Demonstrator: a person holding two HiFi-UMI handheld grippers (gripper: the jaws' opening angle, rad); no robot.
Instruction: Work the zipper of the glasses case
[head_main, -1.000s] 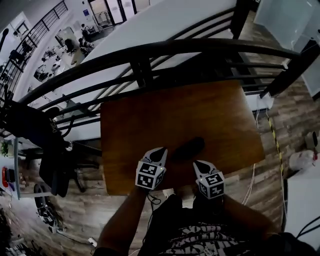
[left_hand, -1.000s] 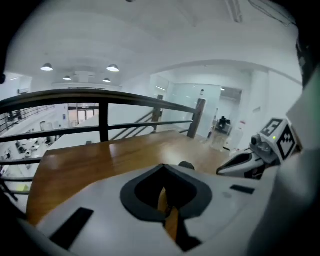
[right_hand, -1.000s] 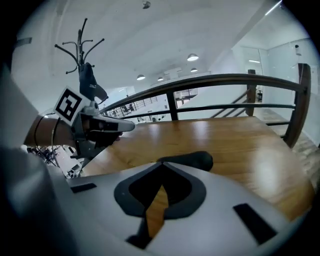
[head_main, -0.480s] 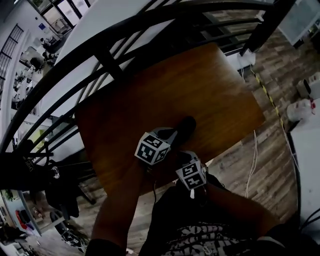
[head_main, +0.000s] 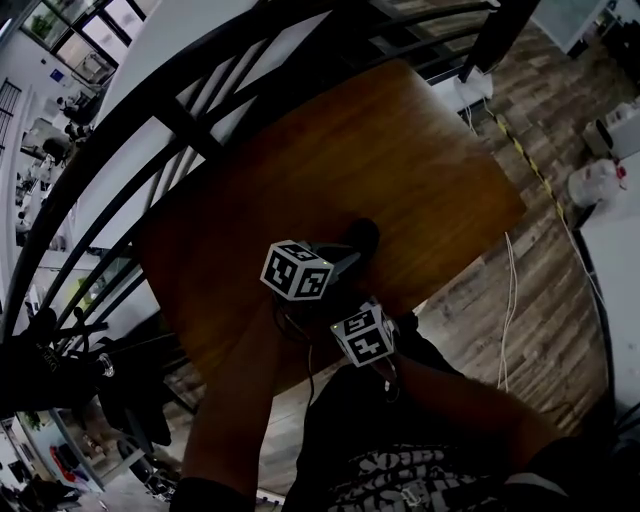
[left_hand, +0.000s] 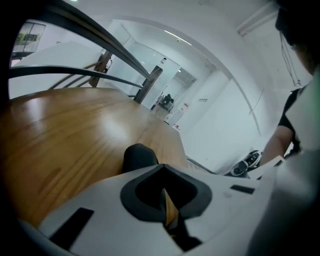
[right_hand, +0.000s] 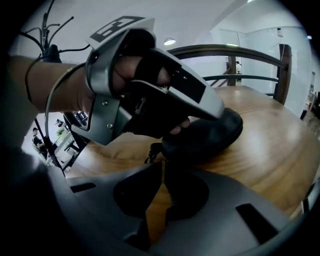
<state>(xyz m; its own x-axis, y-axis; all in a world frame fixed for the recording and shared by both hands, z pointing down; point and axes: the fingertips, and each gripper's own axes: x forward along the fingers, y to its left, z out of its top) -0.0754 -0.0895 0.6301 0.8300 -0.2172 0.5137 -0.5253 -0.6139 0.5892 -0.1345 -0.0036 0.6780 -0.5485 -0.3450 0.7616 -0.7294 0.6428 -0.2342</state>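
Note:
A black glasses case (head_main: 360, 236) lies on the wooden table (head_main: 420, 150), toward its near edge. My left gripper (head_main: 347, 262) is shut and rests along the top of the case (right_hand: 215, 132); in its own view the case (left_hand: 140, 157) shows just past the closed tips (left_hand: 163, 192). My right gripper (right_hand: 162, 170) is shut at the case's near end. The small dark zipper pull (right_hand: 152, 151) hangs just beyond its tips, and I cannot tell whether they touch it. From above, the right gripper (head_main: 352, 308) sits right behind the left one.
A black metal railing (head_main: 190, 130) runs along the table's far and left sides. The table's near edge (head_main: 330, 370) is right below the grippers, with plank floor and a white cable (head_main: 510, 300) to the right. My forearms come in from below.
Both grippers have closed in on the case. The left one moved right and down onto it, and the right one moved left behind its near end. The head view has tilted.

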